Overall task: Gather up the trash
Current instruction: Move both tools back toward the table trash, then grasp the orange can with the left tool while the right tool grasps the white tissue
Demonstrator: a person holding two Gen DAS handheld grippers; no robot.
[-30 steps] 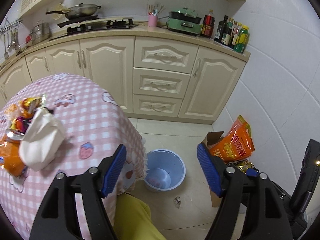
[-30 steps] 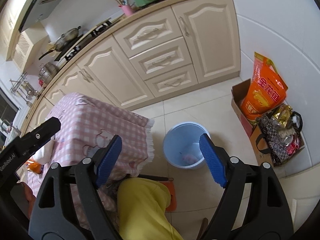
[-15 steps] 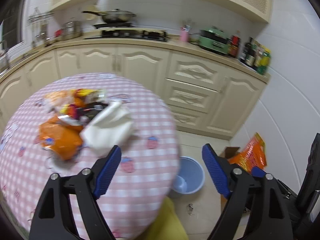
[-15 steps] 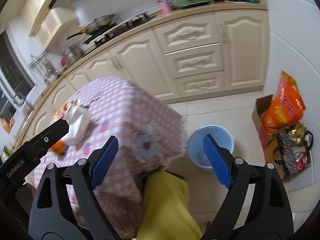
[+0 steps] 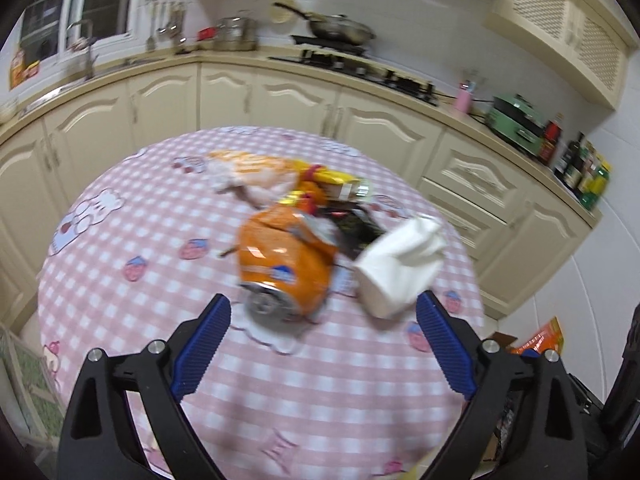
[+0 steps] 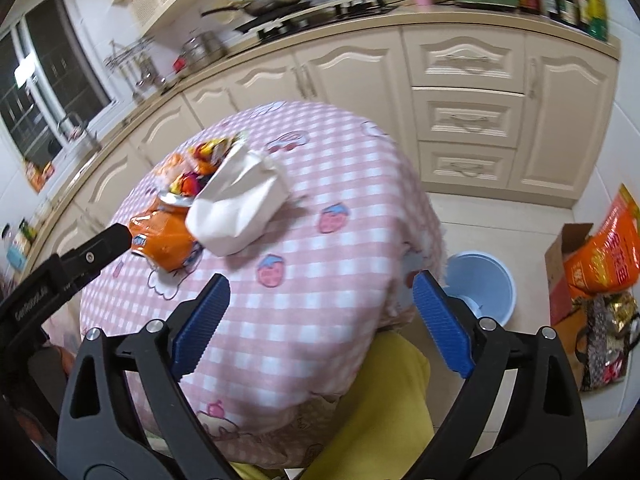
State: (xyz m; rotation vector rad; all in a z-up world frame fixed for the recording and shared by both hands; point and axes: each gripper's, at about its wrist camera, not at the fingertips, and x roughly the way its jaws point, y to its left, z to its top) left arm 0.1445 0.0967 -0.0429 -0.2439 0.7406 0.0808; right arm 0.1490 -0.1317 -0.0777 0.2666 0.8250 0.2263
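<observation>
A heap of trash lies on the round table with the pink checked cloth [image 5: 120,300] [image 6: 320,288]. An orange snack bag [image 5: 286,260] [image 6: 166,240] lies in front, a crumpled white paper bag [image 5: 400,268] [image 6: 240,208] beside it, and several bright wrappers [image 5: 320,188] behind. My left gripper [image 5: 322,344] hovers just short of the orange bag, its jaws opening wide, nothing between them. My right gripper [image 6: 320,324] hangs over the table's near right edge, its jaws also opening, empty. A blue bin [image 6: 480,284] stands on the floor to the right of the table.
Cream cabinets [image 6: 468,80] and a counter with a stove, wok [image 5: 340,30] and bottles [image 5: 580,168] run behind the table. An orange sack [image 6: 604,256] in a cardboard box stands by the right wall. A yellow-clad leg [image 6: 372,412] is below the table edge.
Both views have swung from the floor and the blue bin up to the table. The trash heap now lies ahead of the left gripper. Both grippers' jaws stand wider.
</observation>
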